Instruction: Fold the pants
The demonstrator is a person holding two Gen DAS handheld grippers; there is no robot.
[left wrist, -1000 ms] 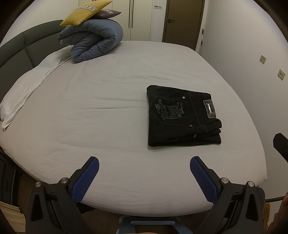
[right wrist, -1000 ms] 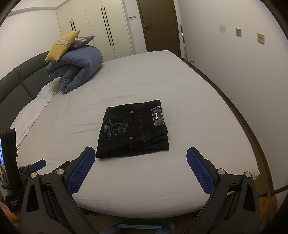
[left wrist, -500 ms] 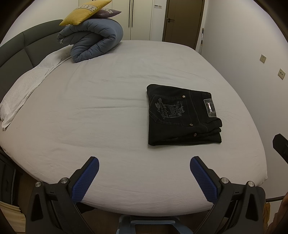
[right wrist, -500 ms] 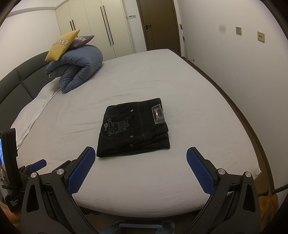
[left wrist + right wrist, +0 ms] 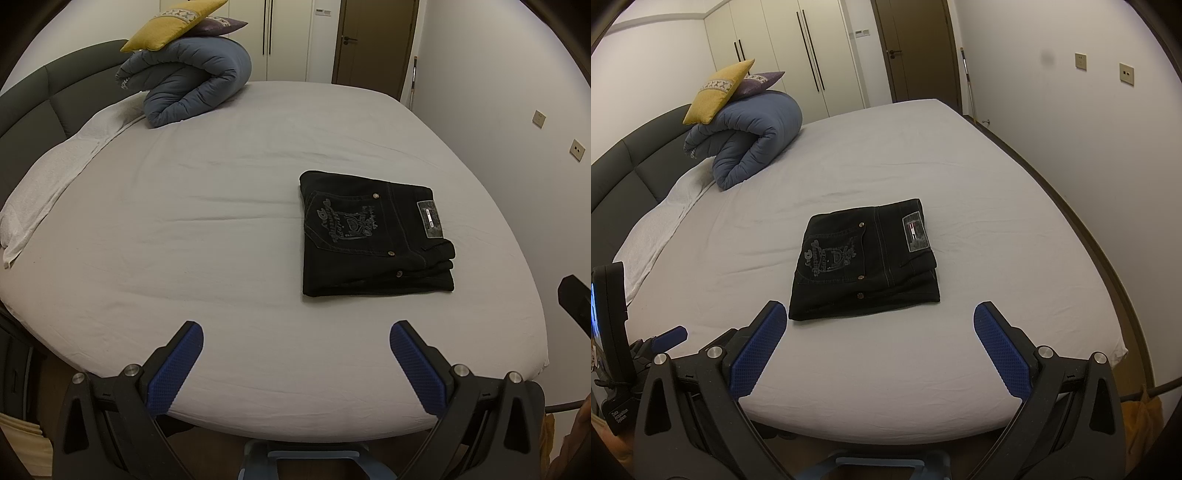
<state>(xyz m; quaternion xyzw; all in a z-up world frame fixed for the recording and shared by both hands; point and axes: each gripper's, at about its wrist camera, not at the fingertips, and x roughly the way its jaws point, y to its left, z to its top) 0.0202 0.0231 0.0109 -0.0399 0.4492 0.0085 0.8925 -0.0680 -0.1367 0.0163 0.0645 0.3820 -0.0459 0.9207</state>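
Dim, warm, even indoor light, soft faint shadows, sharp focus throughout, strong fisheye bending at edges, dark vignetted corners, no glare.

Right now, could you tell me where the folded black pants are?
The folded black pants lie flat on the grey bed sheet, centred in the right wrist view, just beyond the open right gripper, far from the rolled blue duvet.

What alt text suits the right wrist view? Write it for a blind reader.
Black pants lie folded in a neat rectangle on a grey bed, just beyond the open right tool. A rolled blue duvet topped with a yellow cushion sits at the far left.
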